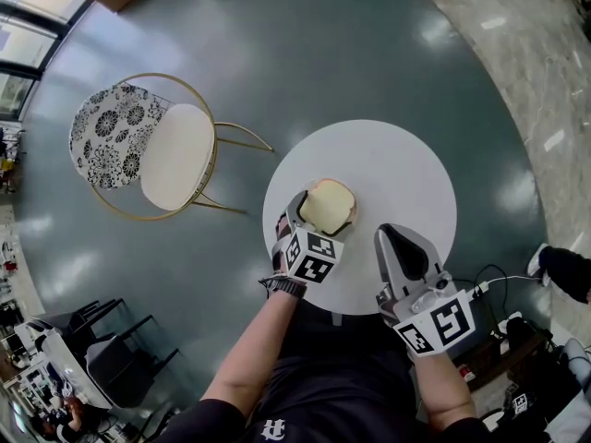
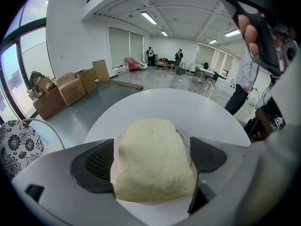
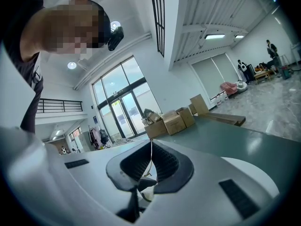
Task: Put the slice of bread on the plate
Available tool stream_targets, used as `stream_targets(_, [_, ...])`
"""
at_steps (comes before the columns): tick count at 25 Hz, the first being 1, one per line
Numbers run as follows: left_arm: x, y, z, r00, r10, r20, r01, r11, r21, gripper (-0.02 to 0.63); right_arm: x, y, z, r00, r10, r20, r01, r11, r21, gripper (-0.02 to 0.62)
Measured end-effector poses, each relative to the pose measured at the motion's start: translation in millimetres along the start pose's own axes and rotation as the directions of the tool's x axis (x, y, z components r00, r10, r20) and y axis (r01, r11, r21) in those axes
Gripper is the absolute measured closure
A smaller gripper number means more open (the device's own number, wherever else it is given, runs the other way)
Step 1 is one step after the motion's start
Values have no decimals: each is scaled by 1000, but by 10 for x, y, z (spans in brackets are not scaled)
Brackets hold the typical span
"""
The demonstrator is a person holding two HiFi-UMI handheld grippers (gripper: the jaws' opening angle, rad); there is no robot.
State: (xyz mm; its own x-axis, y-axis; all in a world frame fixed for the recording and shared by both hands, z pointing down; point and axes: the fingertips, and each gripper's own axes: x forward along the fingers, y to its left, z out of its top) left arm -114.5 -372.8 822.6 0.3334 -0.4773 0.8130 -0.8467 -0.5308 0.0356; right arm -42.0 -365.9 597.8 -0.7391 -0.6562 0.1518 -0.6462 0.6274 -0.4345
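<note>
Left claw: your left gripper (image 2: pixel 151 158) has its jaws spread wide and set against the two sides of the slice of bread (image 1: pixel 330 206) — it holds the slice flat, crumb face up.
Right claw: your right gripper (image 3: pixel 150 161) has its jaws pressed together on nothing, tilted up and away from the table.
Bread position: between the left claw's pads and reaching out past their tips, low over the round white table (image 1: pixel 406 173); it is off to the left of the right claw.
Handling: judge it light, soft and easily crushed — its top already looks slightly domed between the pads. Grip no harder than this.
Where to hold: on the crust edges, as now; they should be firmer than the crumb.
Plate: you cannot pick one out against the white tabletop. A thin pale edge (image 2: pixel 146 204) shows under the near end of the slice and may be the plate; I cannot tell.
Surroundings: a gold-framed chair (image 1: pixel 175 150) stands well to the left of the left claw, and cardboard boxes (image 2: pixel 70 88) sit far ahead of it on the floor.
In the way: nothing else lies on the table near either claw.
</note>
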Motion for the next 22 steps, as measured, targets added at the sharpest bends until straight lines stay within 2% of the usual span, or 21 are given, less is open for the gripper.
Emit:
stream_targets(9, [-253, 73, 199, 999, 20, 45, -19, 999, -42, 106, -16, 42, 143, 1000, 7, -19, -7, 1000, 8, 588])
stream_targets(15, [-814, 26, 573, 989, 11, 149, 0, 997, -72, 106, -60, 208, 390, 999, 20, -26, -20, 1000, 16, 588])
stream_targets(18, [-1217, -37, 841, 977, -3, 214, 23, 996, -89, 111, -126, 281, 565, 999, 22, -32, -21, 1000, 15, 588])
stream_targets(22, [-1891, -189, 1252, 942, -20, 334, 56, 994, -96, 200, -210, 465, 841, 999, 33, -33, -33, 999, -4, 588])
